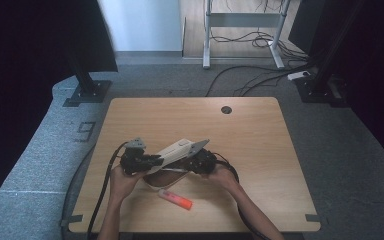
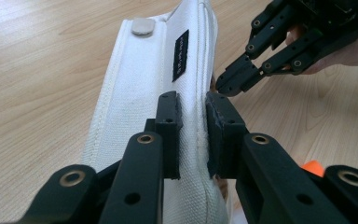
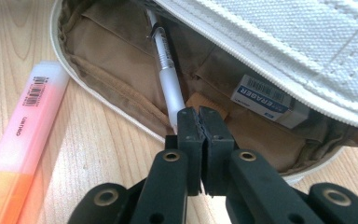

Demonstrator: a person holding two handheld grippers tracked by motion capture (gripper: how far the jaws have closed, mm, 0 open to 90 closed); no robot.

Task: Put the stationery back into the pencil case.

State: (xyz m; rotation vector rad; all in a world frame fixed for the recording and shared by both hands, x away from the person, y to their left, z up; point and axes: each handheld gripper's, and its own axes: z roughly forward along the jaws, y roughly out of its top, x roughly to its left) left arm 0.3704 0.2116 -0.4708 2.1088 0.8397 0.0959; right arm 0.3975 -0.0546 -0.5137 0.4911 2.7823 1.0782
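Left tongs (image 2: pixel 193 135) clamp the pencil case (image 2: pixel 144 93) lid; right tongs (image 3: pixel 198 140), closed, pinch the pen (image 3: pixel 168 74) pointing lengthwise into it.

The white canvas pencil case (image 1: pixel 172 152) is lying open mid-table, its lid lifting. A white pen (image 3: pixel 168 79) is leaning inside its brown lining, beside an eraser (image 3: pixel 266 101).

A pale wooden bench (image 1: pixel 260 150) stands on grey carpet (image 1: pixel 30 165), with a round cable hole (image 1: pixel 226 109) near its far edge. A figure 9 (image 1: pixel 84 131) is marked on the carpet to the bench's left. Beyond it, black cables (image 1: pixel 250 80) trail across the floor around the legs of a metal frame (image 1: pixel 207 35). Dark stands on flat base plates (image 1: pixel 86 93) sit at both far corners.
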